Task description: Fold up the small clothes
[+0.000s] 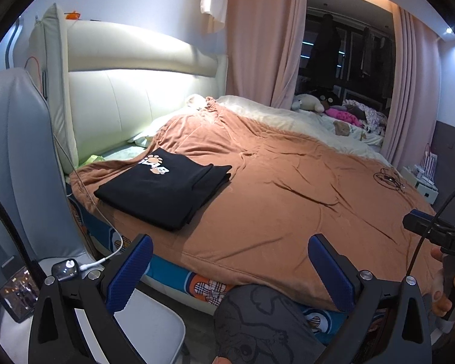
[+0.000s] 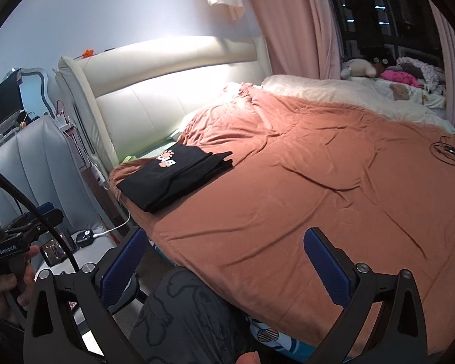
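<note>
Room: bedroom at night, pink curtains [image 1: 257, 39], dark window, cream headboard [image 1: 130, 91].
Surface: bed [image 1: 179, 279] under an orange blanket [image 1: 288, 188], some creases, soft toys at the far side.
Task's thing: black shirt [image 1: 163, 186], folded into a flat rectangle, resting on the blanket near the corner next to the headboard.
Same thing, right view: black shirt [image 2: 173, 176], again on the left part of the blanket.
Direction from jaws: ahead and to the left for both; a clear stretch of blanket between shirt and fingertips, no contact.
Long axis: diagonal, from near-left up to far-right in both views; print end toward the headboard, folded layers showing at the far-right end.
Nearer hand: judged the left one, as the shirt lies closer to its left finger; not certain through the fisheye.
Left gripper [image 1: 230, 270]: jaws spread wide, nothing between the blue pads, hovering off the bed edge.
Right gripper [image 2: 224, 264]: jaws likewise released and empty, hovering over the near edge of the blanket.
Stage, as judgement: fold looks finished, or one more fold remaining; cannot tell which.
Writing on shirt: orange and white paw print with white letters beneath, letters not readable.
Writing on tools: "DAS" on the black handle at the right edge of the left view; something like "GenRobot.AI" on the handle at the left of the right view, small and partly blurred.
Other: black cable [image 1: 389, 179] coiled on the blanket, well apart from the shirt.
</note>
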Demonstrator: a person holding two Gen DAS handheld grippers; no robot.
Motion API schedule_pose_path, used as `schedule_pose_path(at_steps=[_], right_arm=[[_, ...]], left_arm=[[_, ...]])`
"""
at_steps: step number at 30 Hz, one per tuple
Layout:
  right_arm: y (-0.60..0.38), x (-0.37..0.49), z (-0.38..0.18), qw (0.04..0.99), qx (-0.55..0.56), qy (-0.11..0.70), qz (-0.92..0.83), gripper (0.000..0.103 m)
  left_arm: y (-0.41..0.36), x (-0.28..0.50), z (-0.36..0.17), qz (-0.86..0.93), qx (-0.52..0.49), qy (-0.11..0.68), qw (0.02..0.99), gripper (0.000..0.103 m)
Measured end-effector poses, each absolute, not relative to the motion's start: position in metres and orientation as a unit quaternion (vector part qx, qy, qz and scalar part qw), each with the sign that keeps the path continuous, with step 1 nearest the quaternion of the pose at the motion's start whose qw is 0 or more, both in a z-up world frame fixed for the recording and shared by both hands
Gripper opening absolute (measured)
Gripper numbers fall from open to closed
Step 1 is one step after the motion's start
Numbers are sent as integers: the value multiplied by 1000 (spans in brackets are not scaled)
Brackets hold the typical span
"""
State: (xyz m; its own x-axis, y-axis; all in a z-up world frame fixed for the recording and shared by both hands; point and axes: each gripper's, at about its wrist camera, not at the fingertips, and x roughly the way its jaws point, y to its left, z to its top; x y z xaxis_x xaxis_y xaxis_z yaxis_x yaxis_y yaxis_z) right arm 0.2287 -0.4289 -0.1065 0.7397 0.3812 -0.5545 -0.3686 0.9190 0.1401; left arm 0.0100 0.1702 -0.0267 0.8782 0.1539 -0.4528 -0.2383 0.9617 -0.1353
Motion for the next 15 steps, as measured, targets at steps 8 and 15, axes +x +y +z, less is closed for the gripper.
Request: schedule_pose_path(at_steps=[8,15], right_arm=[[-434,183,-109,940,6,280,194,103],[-437,172,-110,943,13,273,190,103]], left_arm=[[151,-9,-23,96,-78,210,970,103],[143,-14,-20,89,-71,207,972,103]])
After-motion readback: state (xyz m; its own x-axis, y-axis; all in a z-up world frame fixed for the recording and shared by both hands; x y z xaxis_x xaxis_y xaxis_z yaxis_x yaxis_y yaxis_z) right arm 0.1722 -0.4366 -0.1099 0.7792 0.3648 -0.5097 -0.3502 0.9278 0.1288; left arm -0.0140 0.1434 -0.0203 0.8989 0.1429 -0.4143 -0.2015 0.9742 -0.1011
